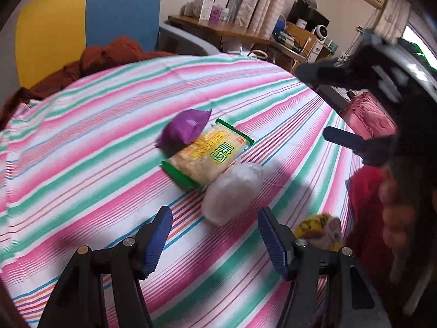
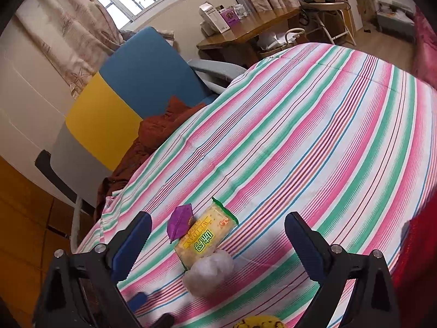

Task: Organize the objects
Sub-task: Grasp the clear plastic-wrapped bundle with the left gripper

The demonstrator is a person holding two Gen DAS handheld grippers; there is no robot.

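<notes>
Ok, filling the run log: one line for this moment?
left gripper open, empty | right gripper open, empty | purple packet, cracker packet, white bag touching on striped cloth

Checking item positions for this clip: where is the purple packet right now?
The purple packet lies on the striped cloth, at the far end of the green-edged cracker pack and overlapping its corner; both wrist views show it, left of centre.

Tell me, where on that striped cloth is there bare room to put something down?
Bare cloth spreads beyond the cracker pack, toward the desk. Crowded: purple packet, pack and white bag touch in a row, yellow snack nearby.
</notes>
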